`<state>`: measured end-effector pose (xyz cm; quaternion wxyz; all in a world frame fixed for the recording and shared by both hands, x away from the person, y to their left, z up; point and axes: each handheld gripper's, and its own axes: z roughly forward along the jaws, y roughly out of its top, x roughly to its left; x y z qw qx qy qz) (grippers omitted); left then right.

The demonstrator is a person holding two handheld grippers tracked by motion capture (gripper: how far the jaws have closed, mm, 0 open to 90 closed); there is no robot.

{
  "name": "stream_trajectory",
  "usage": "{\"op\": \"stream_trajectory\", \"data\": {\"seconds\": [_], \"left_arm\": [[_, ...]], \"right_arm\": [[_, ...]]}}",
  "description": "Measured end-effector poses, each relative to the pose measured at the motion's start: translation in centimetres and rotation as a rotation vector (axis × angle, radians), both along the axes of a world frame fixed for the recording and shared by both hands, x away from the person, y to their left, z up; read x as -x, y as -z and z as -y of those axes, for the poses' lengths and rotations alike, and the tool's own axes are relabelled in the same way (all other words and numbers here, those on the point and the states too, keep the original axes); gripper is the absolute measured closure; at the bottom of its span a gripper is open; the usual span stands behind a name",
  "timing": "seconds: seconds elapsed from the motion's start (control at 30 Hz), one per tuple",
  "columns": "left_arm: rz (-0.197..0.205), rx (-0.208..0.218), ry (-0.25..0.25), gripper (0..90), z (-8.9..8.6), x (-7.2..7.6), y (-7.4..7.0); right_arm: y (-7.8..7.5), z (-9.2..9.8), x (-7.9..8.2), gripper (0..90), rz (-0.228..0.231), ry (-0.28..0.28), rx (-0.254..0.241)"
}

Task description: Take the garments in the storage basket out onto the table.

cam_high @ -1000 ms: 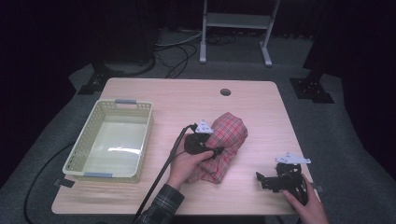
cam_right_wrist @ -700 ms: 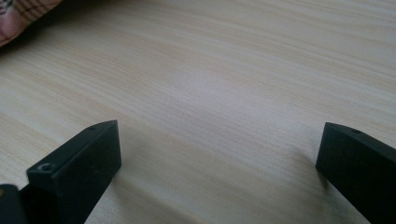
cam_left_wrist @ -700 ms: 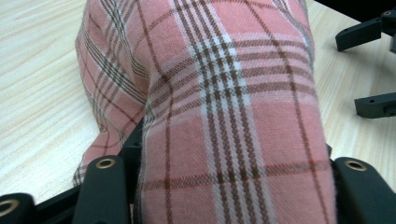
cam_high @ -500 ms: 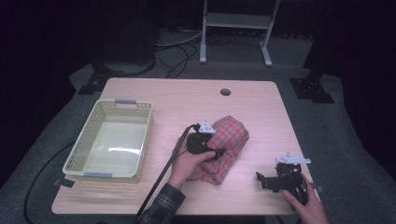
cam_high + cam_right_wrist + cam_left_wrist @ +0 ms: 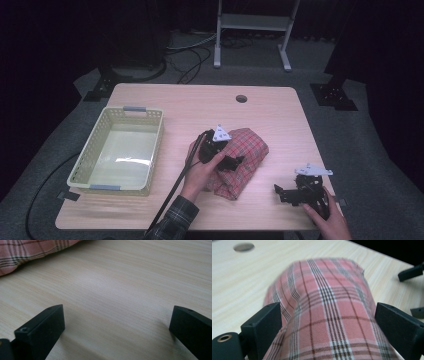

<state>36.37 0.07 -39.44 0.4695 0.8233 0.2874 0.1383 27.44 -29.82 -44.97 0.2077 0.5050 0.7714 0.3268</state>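
My left tool [image 5: 239, 161] has just been opening, jaws now wide around the red plaid cloth bundle [image 5: 240, 157] without pressing it. My right tool [image 5: 280, 192] rests open on the wooden counter [image 5: 175, 100]. The pale yellow plastic basket [image 5: 90, 155] holds nothing.

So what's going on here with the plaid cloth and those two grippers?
A person at a wooden table works a red plaid cloth with a handheld gripper in each hand. The left gripper sits over the bunched cloth; its jaws have just been opening, and the cloth lies between them with the pads standing apart. The right gripper rests open on bare wood near the table's front right corner, beside the cloth. A pale yellow basket stands on the left.
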Motion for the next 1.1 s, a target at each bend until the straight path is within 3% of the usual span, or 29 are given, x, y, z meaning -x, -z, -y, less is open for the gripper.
{"op": "stream_trajectory", "data": {"seconds": [0.17,0.23,0.3,0.37,0.7,0.93,1.1], "left_arm": [[0.053,0.079,0.006,8.3,-0.7,0.4,-0.8],[0.068,0.115,-0.014,8.3,-1.1,0.8,-0.8],[0.087,0.155,-0.019,0.7,-1.5,1.0,-0.9],[0.117,0.197,-0.022,0.8,-1.9,1.2,-1.1],[0.197,0.333,-0.021,0.8,-4.0,2.6,-2.9],[0.272,0.378,-0.004,0.8,-5.4,4.0,-3.8],[0.320,0.381,0.011,0.8,-6.3,5.2,-3.9]], "right_arm": [[0.0,0.0,0.0,0.0,0.000,0.001,-0.001],[0.0,0.0,0.0,0.0,0.001,0.000,0.000],[0.0,0.0,0.0,0.0,-0.001,0.001,-0.001],[0.0,0.0,0.0,0.0,0.000,0.001,-0.001],[0.0,0.0,0.0,0.0,-0.001,0.002,-0.001],[0.0,0.0,0.0,0.0,-0.001,0.001,-0.001],[0.0,0.0,0.0,0.0,-0.001,0.000,-0.001]]}}
